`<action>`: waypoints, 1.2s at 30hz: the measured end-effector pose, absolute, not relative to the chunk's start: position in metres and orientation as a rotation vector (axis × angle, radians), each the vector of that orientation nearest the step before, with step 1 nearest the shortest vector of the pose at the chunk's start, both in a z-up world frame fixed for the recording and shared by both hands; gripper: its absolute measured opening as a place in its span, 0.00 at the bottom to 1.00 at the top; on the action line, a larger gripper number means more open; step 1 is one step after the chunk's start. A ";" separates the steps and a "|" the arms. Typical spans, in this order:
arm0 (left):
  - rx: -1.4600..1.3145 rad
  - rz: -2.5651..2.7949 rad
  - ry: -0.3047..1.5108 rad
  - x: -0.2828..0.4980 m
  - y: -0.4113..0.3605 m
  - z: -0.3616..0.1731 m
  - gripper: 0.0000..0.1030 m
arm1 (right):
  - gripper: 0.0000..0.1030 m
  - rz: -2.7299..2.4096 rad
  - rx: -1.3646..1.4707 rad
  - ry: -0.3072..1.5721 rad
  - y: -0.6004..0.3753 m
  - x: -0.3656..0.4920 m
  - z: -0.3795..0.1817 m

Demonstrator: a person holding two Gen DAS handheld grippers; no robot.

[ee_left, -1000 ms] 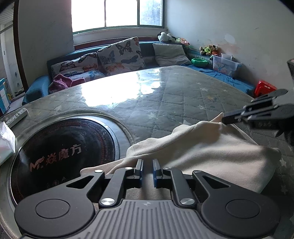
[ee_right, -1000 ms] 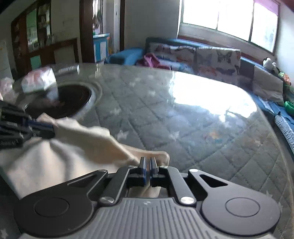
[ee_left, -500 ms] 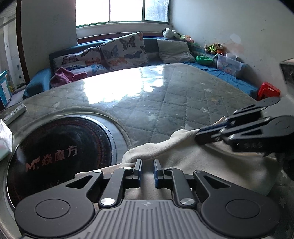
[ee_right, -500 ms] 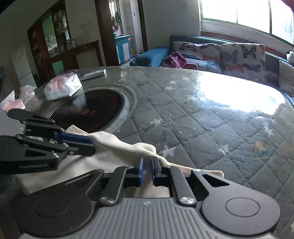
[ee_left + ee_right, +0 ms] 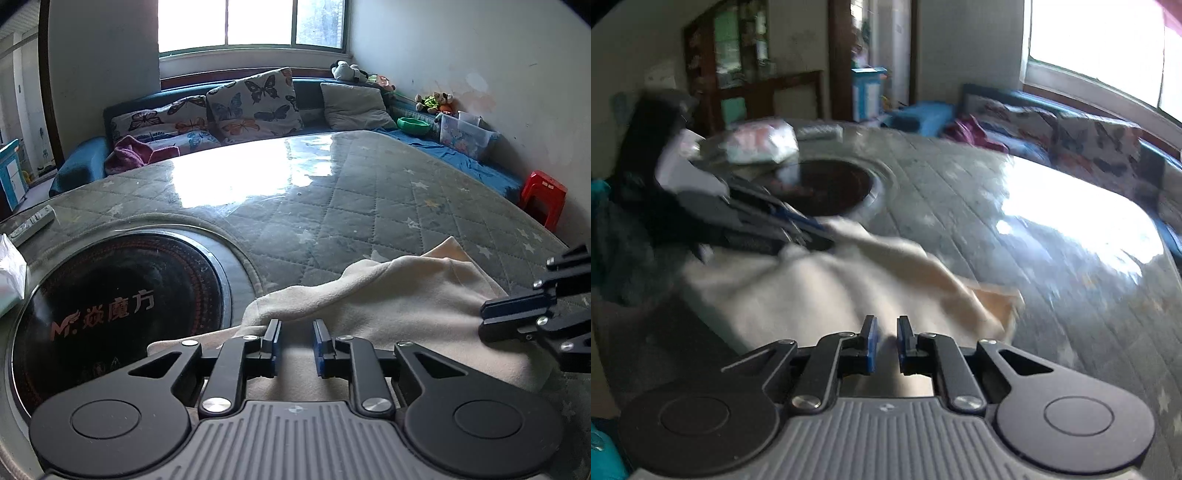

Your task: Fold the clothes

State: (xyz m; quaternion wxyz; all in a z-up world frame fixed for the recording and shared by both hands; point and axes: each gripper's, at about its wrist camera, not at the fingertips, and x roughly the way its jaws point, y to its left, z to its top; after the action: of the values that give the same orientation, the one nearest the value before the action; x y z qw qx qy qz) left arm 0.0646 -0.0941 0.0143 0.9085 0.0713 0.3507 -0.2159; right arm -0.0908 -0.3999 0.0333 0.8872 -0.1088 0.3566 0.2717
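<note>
Both claws (image 5: pixel 294 345) (image 5: pixel 885 345) low (tilted down) over cloth (image 5: pixel 388 295)

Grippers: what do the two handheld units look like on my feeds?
The left gripper and the right gripper are built alike: black linkage arms with silver rivets, blue pads on slim black fingers, round black discs at either side, and a ribbed grey body. No cables or sleeves show.

Garment (image 5: pixel 388 302) on table (image 5: pixel 369 206), lower right of left wrist frame. Inset burner (image 5: pixel 118 306) left of garment. Remote (image 5: pixel 31 223) at far left edge. Sofa (image 5: pixel 240 110) behind table, stool (image 5: pixel 543 192) at right.
</note>
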 end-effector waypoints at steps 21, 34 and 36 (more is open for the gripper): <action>0.093 -0.679 0.658 -0.013 -0.138 0.023 0.19 | 0.10 0.550 -0.222 0.685 -0.413 -0.139 0.035; 0.067 -0.633 0.632 -0.033 -0.117 0.019 0.19 | 0.13 0.583 -0.206 0.658 -0.409 -0.143 0.039; 0.063 -0.598 0.629 -0.037 -0.106 0.020 0.19 | 0.13 0.601 -0.207 0.656 -0.404 -0.142 0.038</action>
State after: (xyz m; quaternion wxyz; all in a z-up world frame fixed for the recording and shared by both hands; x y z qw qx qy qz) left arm -0.0370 -0.1062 0.0204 0.9068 0.0306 0.3045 -0.2897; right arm -0.1424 -0.4038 0.0384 0.8975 -0.1001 0.3166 0.2901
